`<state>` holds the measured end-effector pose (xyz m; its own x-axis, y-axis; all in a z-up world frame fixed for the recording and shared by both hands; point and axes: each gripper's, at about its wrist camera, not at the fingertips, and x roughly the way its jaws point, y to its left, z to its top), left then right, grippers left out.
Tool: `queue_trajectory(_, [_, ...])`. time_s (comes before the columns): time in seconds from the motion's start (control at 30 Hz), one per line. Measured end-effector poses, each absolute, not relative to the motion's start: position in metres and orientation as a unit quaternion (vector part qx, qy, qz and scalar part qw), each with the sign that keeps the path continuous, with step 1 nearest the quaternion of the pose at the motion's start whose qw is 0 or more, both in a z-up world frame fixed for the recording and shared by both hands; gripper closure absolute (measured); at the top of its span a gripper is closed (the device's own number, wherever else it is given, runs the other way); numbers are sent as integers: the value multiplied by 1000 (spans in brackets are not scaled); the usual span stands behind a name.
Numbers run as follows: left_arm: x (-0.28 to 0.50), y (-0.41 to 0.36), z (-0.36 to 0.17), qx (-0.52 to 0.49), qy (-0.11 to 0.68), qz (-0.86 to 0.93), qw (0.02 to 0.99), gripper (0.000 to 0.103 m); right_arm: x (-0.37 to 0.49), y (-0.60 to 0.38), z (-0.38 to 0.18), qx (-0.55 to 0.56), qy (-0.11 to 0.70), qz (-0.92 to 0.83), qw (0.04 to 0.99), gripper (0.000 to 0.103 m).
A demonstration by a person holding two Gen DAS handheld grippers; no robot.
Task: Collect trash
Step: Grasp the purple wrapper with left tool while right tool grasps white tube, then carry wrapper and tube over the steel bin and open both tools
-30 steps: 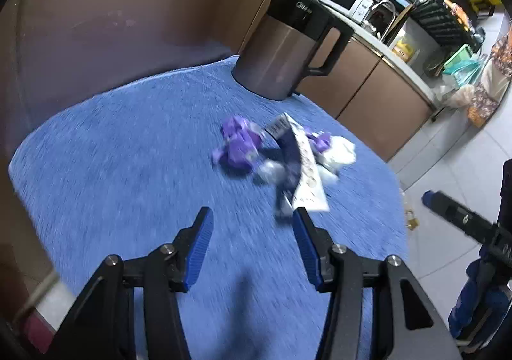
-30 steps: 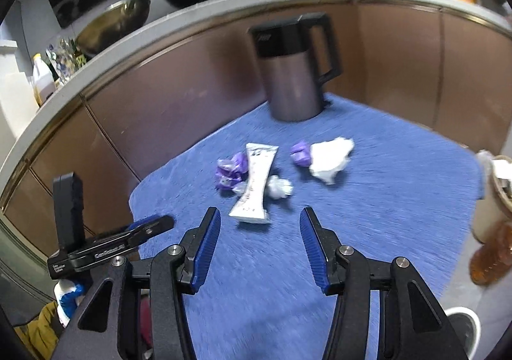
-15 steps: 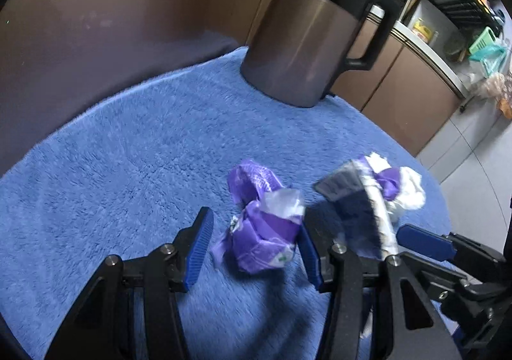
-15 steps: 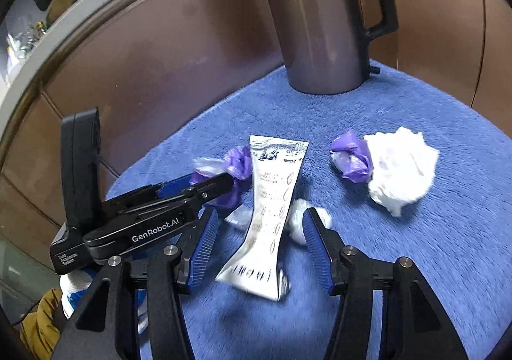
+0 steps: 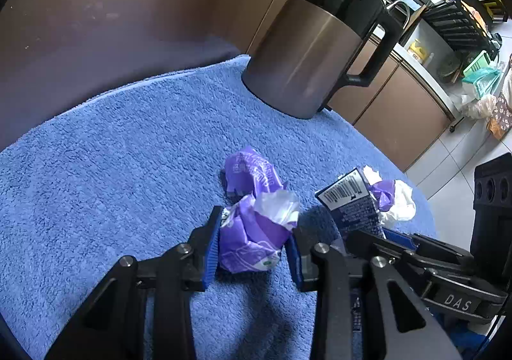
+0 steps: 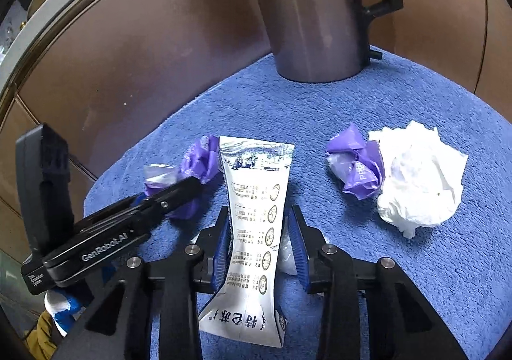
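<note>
**While both jaws close on litter, the pickup step is under way**

Although several scraps lie scattered, the largest thing in view is a blue towel spread over the desk, with brown cabinet fronts curving behind it. At the far edge of the towel stands a tall steel jug with a black top and handle, upright and well apart from the litter.

Near the middle of the towel lies a flattened white carton printed with dark text, its length running toward the right camera. To its right sit a crumpled white tissue and, touching that tissue, a small purple wrapper ball. To the carton's left lies a crumpled purple bag.

The left gripper has just been closing its jaws, and the blue pads now press both sides of the purple bag. The right gripper has also just been closing; its jaws flank the carton's narrow waist, the left pad against its edge, the right pad very near, though I cannot tell whether it touches.

Judged from this, the step in hand is grasping, one piece per hand. Next, each grip likely needs to firm up before lifting, since thin film and flat card can slip. No bin appears in either view, so the drop-off place is unknown.
</note>
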<state>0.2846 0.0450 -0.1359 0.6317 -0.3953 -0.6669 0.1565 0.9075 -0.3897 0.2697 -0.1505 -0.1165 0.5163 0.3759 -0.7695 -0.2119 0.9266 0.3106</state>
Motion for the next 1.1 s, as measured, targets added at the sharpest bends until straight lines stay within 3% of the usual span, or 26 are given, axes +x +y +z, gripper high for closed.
queue_trajectory(0.2, [282,43,-132,-136,393,-144,898,71,265,-161,-109,120,436,176,874,72])
queue_trajectory(0.43, [258,35,-114,-106,387,-126,907,72,220,-188,-55,157,380,183,893,72])
queue_trajectory(1.1, [64,35,27,-51,299,-137,943,72,7,-257,83,166,235,143,947,72])
